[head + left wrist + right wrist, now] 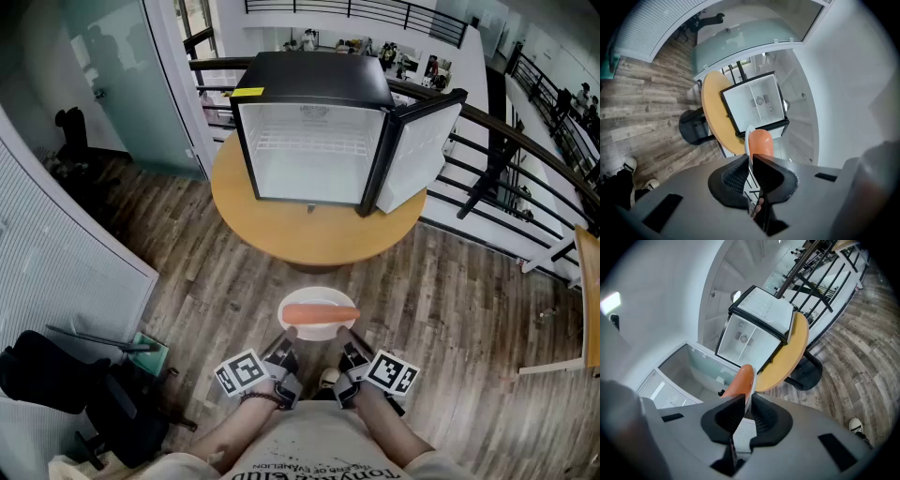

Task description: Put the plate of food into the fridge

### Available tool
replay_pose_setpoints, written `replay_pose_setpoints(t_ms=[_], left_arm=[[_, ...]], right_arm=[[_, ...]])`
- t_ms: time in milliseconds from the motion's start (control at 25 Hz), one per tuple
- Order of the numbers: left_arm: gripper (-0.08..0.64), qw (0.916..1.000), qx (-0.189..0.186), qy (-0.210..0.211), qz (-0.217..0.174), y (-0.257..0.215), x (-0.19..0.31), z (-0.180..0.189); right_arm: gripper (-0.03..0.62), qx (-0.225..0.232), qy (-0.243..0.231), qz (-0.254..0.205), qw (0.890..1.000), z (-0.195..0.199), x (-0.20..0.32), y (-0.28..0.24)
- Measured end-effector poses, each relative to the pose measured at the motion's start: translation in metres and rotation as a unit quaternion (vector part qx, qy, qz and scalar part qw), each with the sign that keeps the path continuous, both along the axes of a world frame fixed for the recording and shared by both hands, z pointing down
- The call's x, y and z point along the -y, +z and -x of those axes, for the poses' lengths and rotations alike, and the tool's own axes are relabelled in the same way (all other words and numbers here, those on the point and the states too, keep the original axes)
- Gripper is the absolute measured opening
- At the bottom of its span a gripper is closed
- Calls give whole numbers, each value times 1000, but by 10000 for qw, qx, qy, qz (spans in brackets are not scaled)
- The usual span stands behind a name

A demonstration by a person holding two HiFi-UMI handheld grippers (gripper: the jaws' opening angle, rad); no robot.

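A white plate [317, 323] carrying a long orange piece of food [321, 314] hangs over the wooden floor, in front of my body. My left gripper [287, 339] is shut on the plate's near left rim and my right gripper [344, 339] on its near right rim. In the left gripper view the jaws [751, 161] pinch the thin rim, with the orange food [761, 142] just beyond. The right gripper [746, 405] view shows the same pinch beside the food [740, 379]. Ahead, a black mini fridge [314, 127] stands on a round wooden table [281, 230], its door [419, 155] swung open to the right.
The fridge's white inside holds a wire shelf [314, 143]. A black railing [506, 159] runs behind and right of the table. A black office chair [56, 375] sits at lower left, a glass partition [103, 75] at upper left, and another wooden table edge [589, 291] at right.
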State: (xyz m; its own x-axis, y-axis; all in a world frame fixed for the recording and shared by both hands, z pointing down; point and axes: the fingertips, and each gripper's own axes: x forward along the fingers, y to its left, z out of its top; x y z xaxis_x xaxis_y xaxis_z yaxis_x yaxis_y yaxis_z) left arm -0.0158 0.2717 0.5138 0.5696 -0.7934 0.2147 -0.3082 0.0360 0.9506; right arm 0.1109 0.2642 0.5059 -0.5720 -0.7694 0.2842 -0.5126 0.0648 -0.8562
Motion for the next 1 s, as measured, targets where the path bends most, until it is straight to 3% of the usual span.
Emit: replay_pose_setpoints(t_ms=[560, 1000], left_arm=[[41, 9999, 136, 11, -1, 1, 1, 7], [41, 9999, -46, 53, 85, 4, 7, 18]], right_arm=[[60, 79, -42, 35, 10000, 6, 3, 0], [60, -11, -34, 19, 10000, 19, 9, 2]])
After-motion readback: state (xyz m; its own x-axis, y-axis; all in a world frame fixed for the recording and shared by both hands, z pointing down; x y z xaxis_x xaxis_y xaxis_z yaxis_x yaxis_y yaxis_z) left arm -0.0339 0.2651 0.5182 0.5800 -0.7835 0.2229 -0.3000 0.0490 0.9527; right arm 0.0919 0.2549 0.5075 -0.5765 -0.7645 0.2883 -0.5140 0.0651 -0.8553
